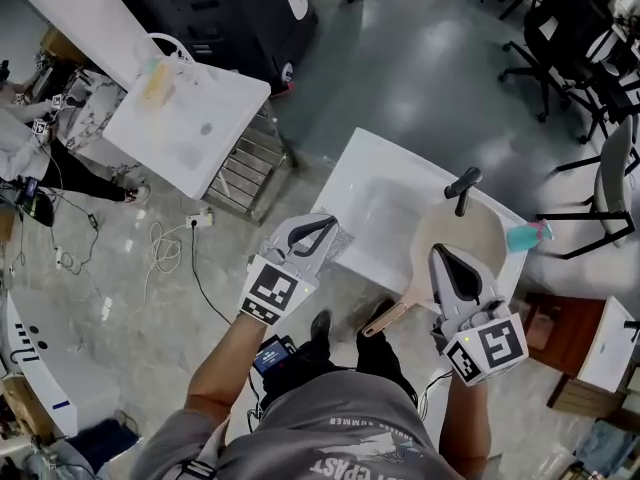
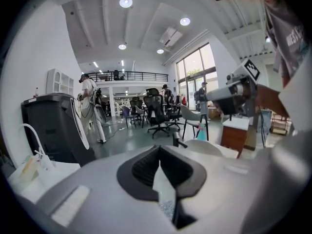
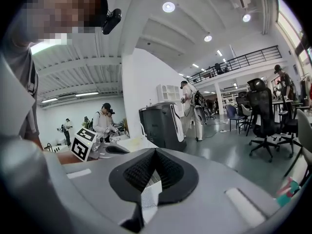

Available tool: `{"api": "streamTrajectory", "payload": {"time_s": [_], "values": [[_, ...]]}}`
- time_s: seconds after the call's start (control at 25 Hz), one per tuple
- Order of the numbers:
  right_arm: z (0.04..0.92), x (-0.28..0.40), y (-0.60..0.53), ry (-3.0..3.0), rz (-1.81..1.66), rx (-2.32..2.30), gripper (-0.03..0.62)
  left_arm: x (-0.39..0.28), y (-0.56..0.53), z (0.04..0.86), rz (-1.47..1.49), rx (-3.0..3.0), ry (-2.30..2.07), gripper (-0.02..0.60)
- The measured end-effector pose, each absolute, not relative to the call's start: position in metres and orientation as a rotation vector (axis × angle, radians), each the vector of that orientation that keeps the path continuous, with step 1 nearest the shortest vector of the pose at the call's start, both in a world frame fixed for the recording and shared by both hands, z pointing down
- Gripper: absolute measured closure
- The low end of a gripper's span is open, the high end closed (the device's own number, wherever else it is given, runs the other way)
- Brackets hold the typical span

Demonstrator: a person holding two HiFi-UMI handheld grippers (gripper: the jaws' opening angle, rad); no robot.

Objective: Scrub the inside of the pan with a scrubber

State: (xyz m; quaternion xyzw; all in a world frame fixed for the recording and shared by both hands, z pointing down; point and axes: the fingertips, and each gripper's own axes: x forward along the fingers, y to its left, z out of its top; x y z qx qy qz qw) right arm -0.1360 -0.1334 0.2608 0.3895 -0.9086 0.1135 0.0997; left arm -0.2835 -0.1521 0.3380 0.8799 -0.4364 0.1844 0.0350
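A cream pan [image 1: 465,230] with a wooden handle [image 1: 386,318] lies at the near right of a white sink table [image 1: 350,173]. It shows as a pale rim [image 2: 207,147] in the left gripper view. A silvery mesh scrubber [image 1: 341,240] lies on the table's near left edge. My left gripper [image 1: 331,223] hovers right beside it, shut, with the mesh seen under its jaws [image 2: 168,209]. My right gripper [image 1: 438,254] is shut and empty above the pan's near rim. Both sets of jaws, left [image 2: 158,153] and right [image 3: 155,152], point out across the room.
A black upright knob [image 1: 462,187] stands at the pan's far side and a teal spray bottle [image 1: 526,236] lies at the table's right end. A second white table [image 1: 190,118] and a metal rack [image 1: 245,168] stand at left, office chairs [image 1: 565,38] at the far right, a wooden cabinet [image 1: 555,333] at near right.
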Motion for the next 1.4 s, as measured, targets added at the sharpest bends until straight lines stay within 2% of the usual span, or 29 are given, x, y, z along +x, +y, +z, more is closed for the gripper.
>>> {"api": "streamTrajectory", "payload": {"time_s": [0.92,0.96,1.16,1.4], "values": [[0.377,-0.139,-0.154,-2.636,0.551,1.008,0.592,-0.310,-0.161,0.548,0.897,2.352,-1.274,0.575],[0.381,-0.139,-0.154,-2.633,0.561,1.008,0.592,-0.310,-0.161,0.557,0.910,2.336,-1.265,0.549],[0.402,-0.142,-0.150,-2.620,0.602,0.988,0.592,-0.315,-0.160,0.597,0.982,2.277,-1.252,0.506],[0.415,-0.143,-0.148,-2.604,0.624,0.985,0.592,-0.313,-0.160,0.635,1.170,2.255,-1.183,0.347]]}}
